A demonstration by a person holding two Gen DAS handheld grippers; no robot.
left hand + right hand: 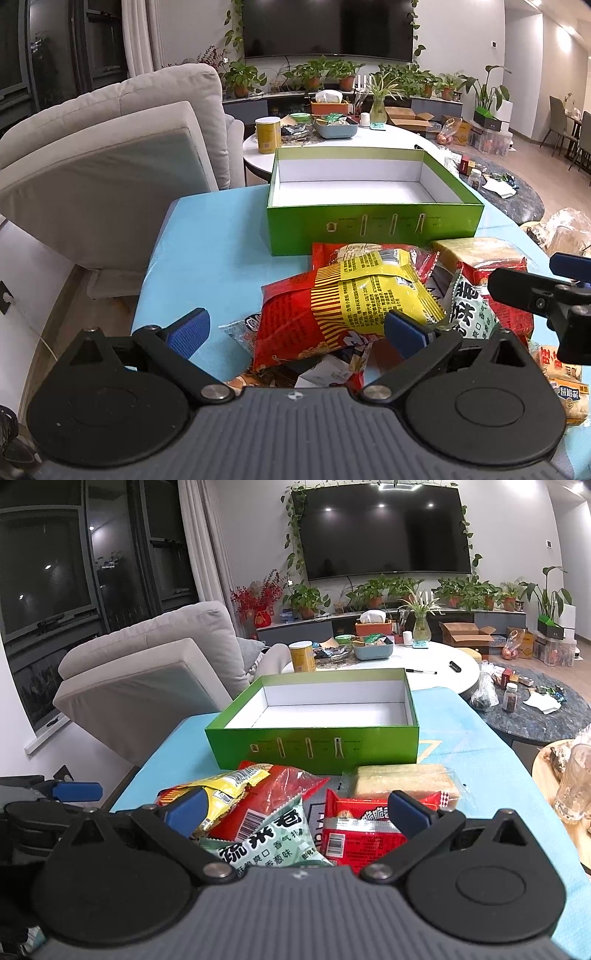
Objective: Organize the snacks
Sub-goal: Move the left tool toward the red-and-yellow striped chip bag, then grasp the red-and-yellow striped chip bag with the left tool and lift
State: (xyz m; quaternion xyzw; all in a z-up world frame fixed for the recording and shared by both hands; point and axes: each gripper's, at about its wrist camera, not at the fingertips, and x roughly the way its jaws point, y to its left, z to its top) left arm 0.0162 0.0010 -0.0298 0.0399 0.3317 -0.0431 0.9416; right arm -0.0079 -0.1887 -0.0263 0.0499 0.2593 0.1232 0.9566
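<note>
The left gripper (295, 332) hangs with jaws spread wide over the near left of the snack pile; a red-and-yellow packet (347, 306) lies between its blue pads, ungripped. The right gripper (295, 812), likewise released, brackets a green packet (269, 842) and a red packet (358, 842). Beyond the pile, on the blue table (218, 243), the green box (317, 738) stands open.

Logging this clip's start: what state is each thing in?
Green box: lid off, nothing inside.
Snack packets: sealed, heaped in front of the box.
Left gripper: open, holding nothing.
Right gripper: open, holding nothing.
Television: off.
</note>
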